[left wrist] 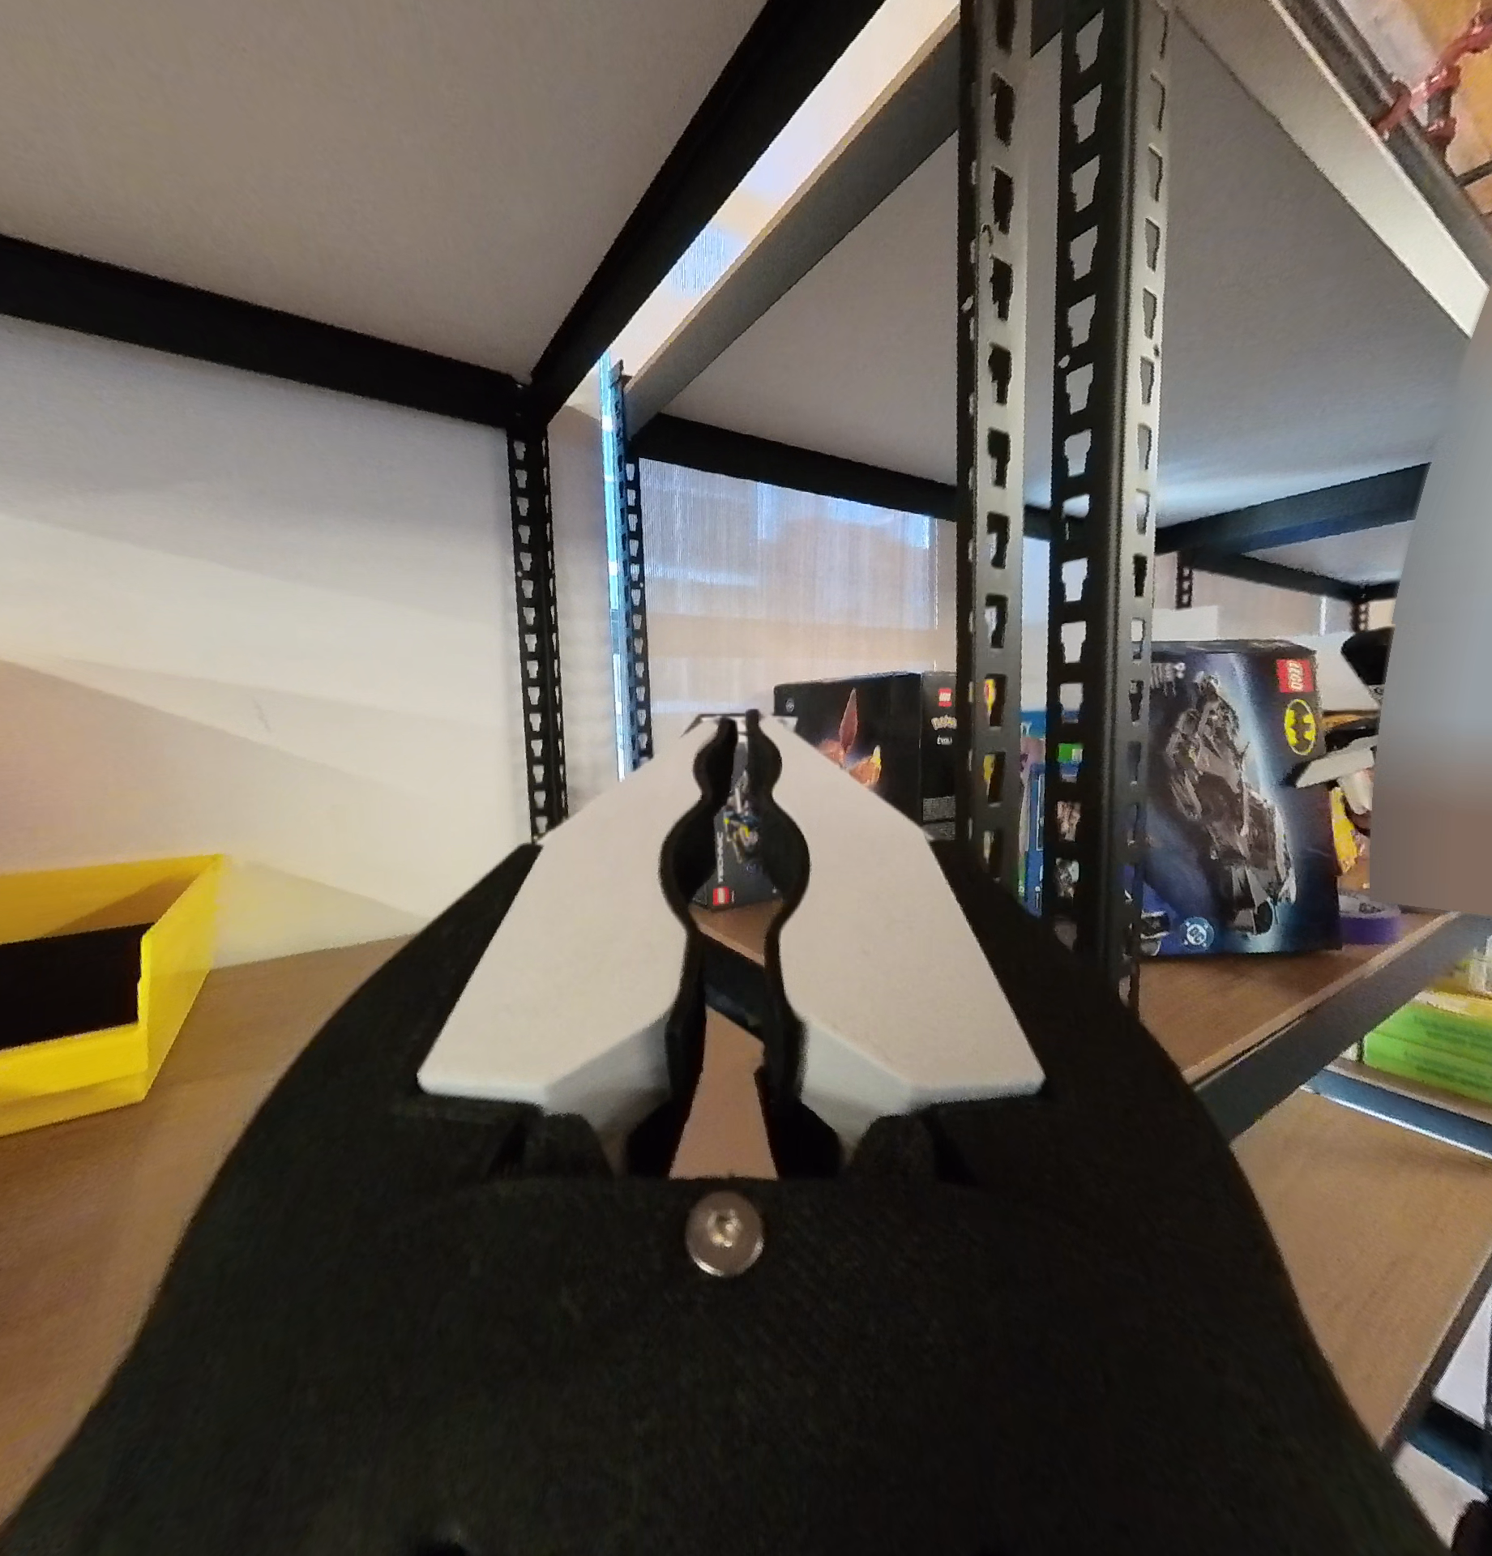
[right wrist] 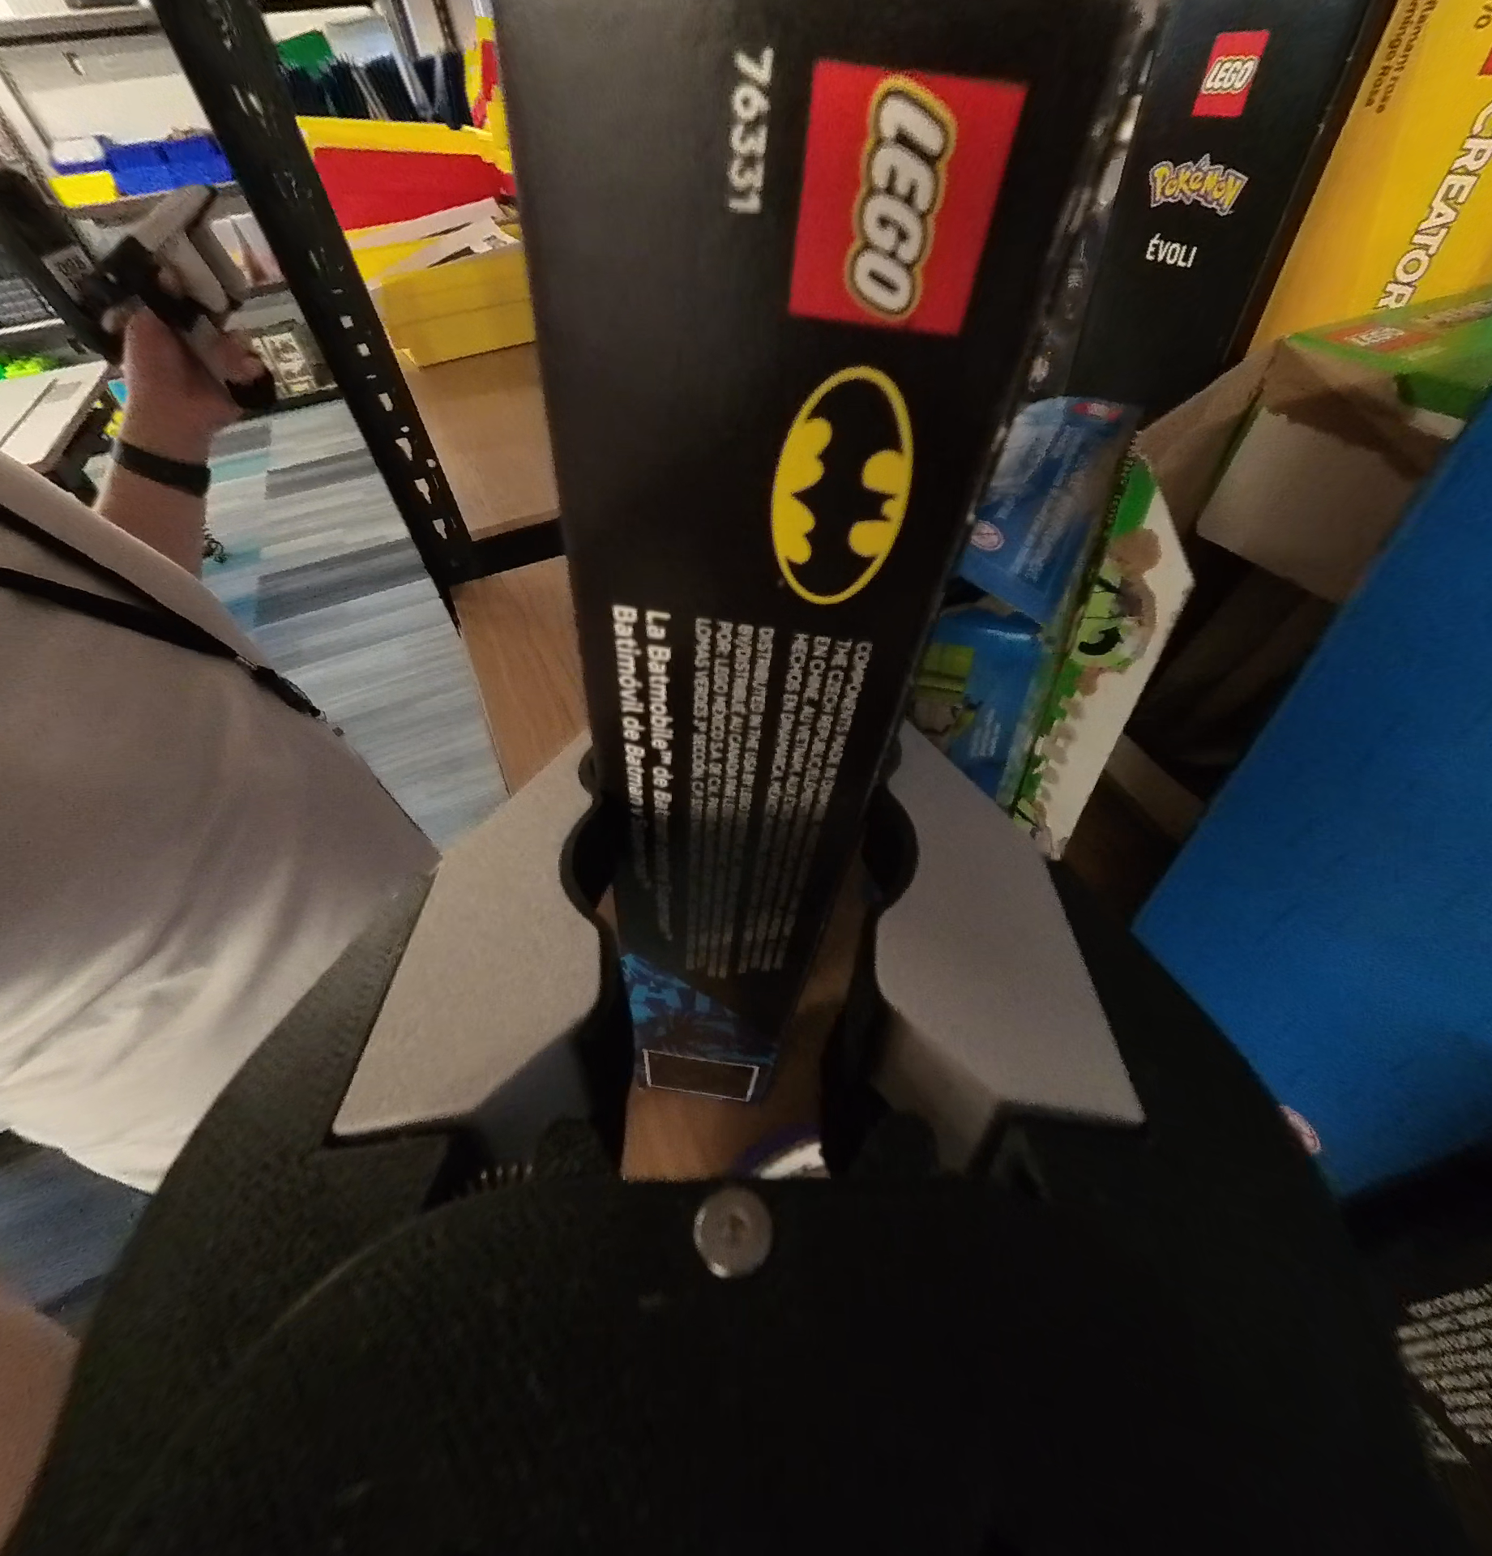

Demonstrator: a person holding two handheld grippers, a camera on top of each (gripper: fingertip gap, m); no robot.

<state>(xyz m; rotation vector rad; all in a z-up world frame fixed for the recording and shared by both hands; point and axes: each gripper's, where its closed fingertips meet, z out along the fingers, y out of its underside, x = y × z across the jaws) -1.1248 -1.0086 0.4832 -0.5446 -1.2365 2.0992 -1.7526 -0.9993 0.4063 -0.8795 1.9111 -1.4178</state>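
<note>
My right gripper (right wrist: 746, 758) is shut on the narrow side of a tall black toy box (right wrist: 751, 379) with a red logo and a yellow bat emblem; a grey finger presses on each side of it. The same box shows in the left wrist view (left wrist: 1231, 800), standing on the neighbouring wooden shelf (left wrist: 1281, 985). My left gripper (left wrist: 738, 724) is shut and empty, held above a wooden shelf board (left wrist: 304, 1095) and pointing toward the boxes. It also shows in the right wrist view (right wrist: 170, 269), held in a hand at the far left.
Black slotted posts (left wrist: 1054, 505) stand between the shelves. A yellow bin (left wrist: 77, 1010) sits left. Beside the held box are a black box (right wrist: 1188, 210), a yellow box (right wrist: 1416, 168), a green box (right wrist: 1416, 354) and a blue box (right wrist: 1357, 842). A person's white shirt (right wrist: 136, 800) is close on the left.
</note>
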